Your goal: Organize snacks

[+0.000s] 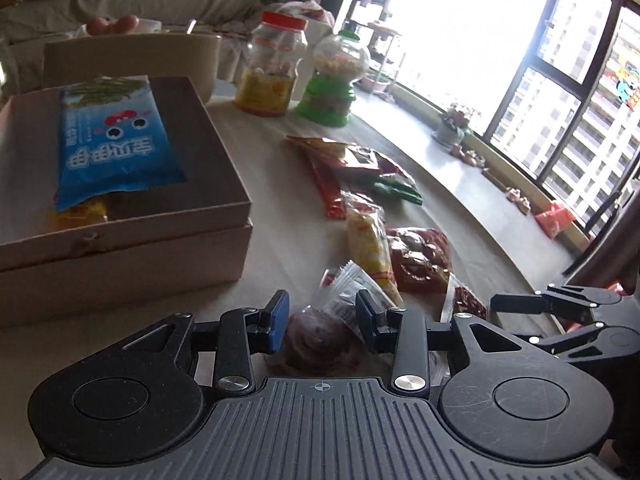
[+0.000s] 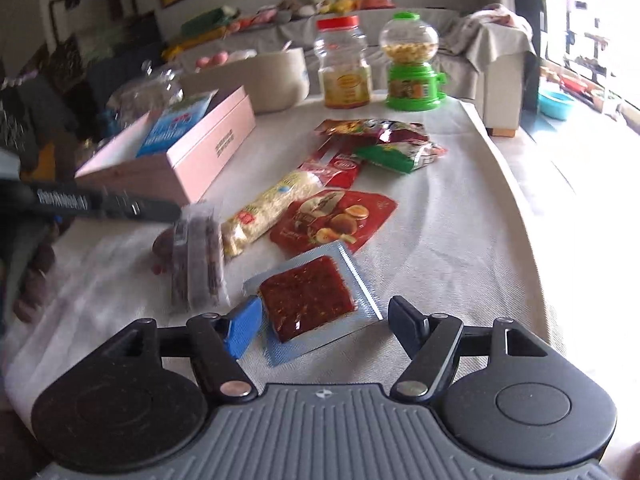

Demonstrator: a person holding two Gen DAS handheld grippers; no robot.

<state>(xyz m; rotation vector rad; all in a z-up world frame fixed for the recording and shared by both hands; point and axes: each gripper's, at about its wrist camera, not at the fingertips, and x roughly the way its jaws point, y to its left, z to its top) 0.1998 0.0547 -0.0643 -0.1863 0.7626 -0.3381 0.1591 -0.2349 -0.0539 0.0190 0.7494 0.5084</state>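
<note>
My left gripper [image 1: 322, 314] is open around a clear packet of dark brown snacks [image 1: 320, 340] on the white tablecloth; whether its pads touch the packet I cannot tell. The same packet [image 2: 198, 256] shows in the right wrist view under the left gripper's finger [image 2: 120, 206]. My right gripper [image 2: 324, 318] is open, its fingers on either side of a flat clear pack of red dried meat [image 2: 308, 300]. A pink box [image 1: 128, 216] on the left holds a blue snack bag [image 1: 112, 136]. Loose snack packs [image 2: 332, 220] lie in a row across the table.
A red-lidded jar [image 2: 346, 64] and a green candy dispenser [image 2: 412, 64] stand at the table's far end beside a beige bowl [image 2: 280, 76]. The table edge [image 2: 532, 216] curves on the right, windows beyond. A sofa with clutter stands behind.
</note>
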